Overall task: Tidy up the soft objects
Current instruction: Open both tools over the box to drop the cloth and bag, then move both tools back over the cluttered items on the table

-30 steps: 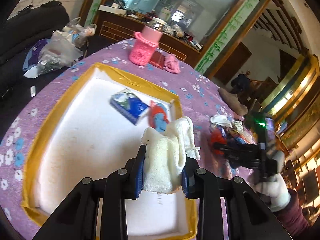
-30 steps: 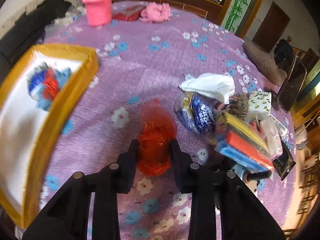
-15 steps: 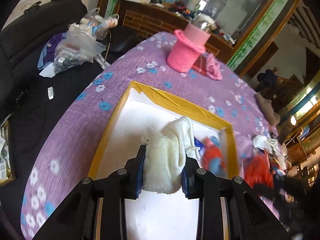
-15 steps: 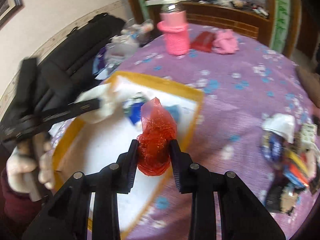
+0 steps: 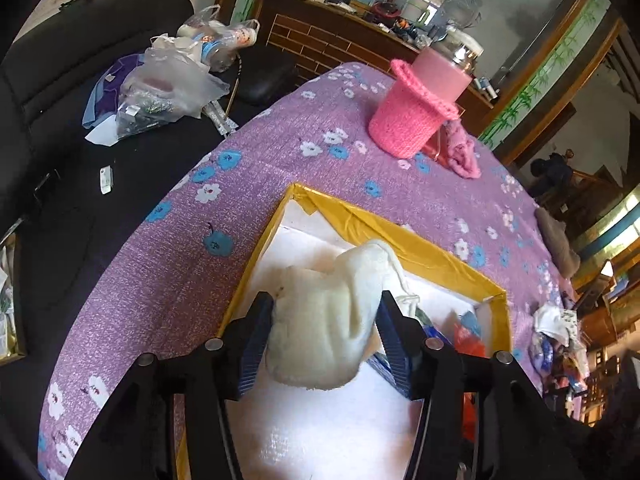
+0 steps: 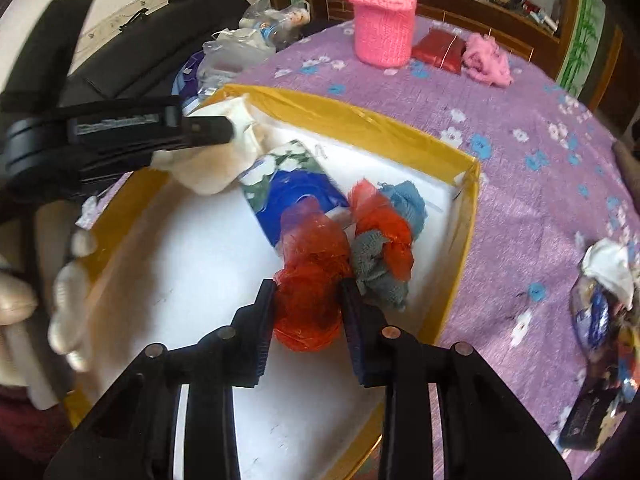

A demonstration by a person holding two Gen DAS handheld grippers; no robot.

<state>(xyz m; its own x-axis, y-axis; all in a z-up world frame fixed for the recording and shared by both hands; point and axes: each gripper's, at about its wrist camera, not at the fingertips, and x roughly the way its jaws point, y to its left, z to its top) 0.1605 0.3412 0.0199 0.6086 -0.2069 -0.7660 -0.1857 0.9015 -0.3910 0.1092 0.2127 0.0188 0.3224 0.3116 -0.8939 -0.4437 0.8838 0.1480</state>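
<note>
Towel (perhaps released) over tray.

No text can be read anywhere (labels too blurred).

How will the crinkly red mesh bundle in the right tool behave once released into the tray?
The crinkly red mesh bundle looks squashed between the right tool pads, so it will probably spring back. It seems light and floppy, unlikely to roll on the white tray floor.
</note>
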